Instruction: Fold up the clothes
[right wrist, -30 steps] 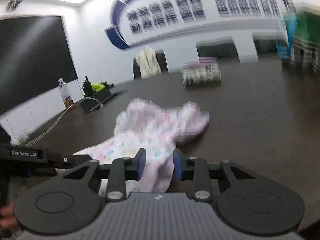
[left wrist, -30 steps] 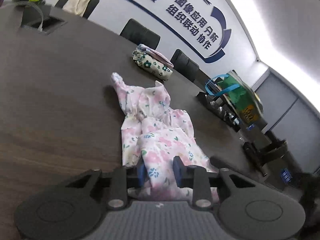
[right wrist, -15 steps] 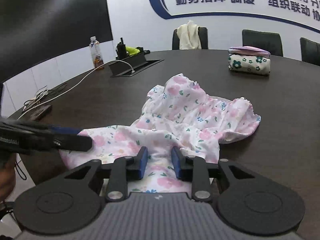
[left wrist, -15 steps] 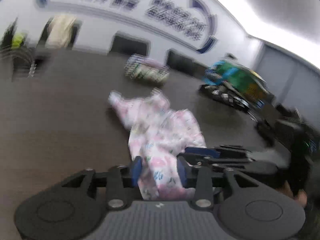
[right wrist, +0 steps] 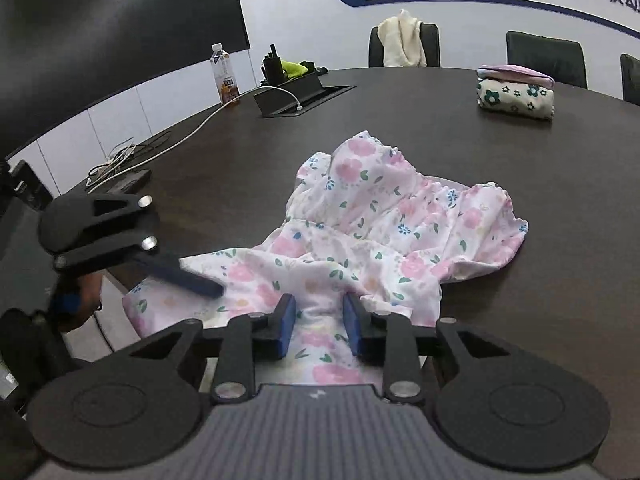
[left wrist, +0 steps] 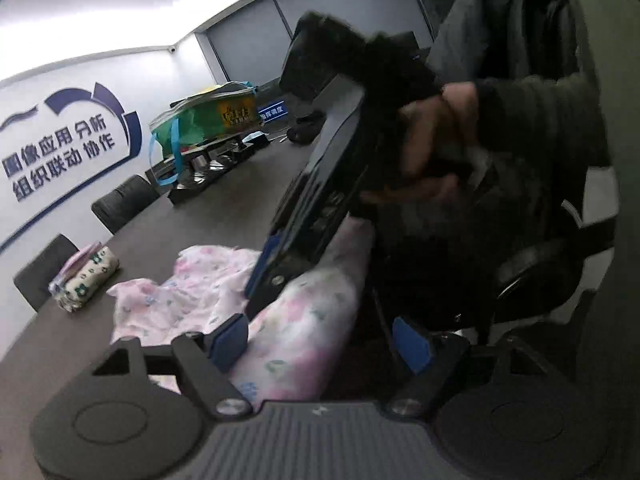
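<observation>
A pink floral garment (right wrist: 384,232) lies crumpled on the dark table (right wrist: 520,148), its near hem hanging over the front edge. My right gripper (right wrist: 319,330) is shut on a fold of that hem. My left gripper (left wrist: 320,342) is open wide, with the hem (left wrist: 296,328) lying between its pads. It also shows in the right wrist view (right wrist: 188,278) at the left, one blue finger resting on the cloth. The right gripper (left wrist: 276,264) shows in the left wrist view, held by a hand above the cloth.
A folded floral bundle (right wrist: 516,94) sits at the far side, also in the left wrist view (left wrist: 84,278). A cable box (right wrist: 304,96), white cable (right wrist: 192,136) and bottle (right wrist: 225,74) stand far left. A green bag (left wrist: 204,116) and chairs (right wrist: 544,56) line the table.
My left gripper has opened wide and swung round to face the person at the table edge. My right gripper stays shut on the hem and has moved little.
</observation>
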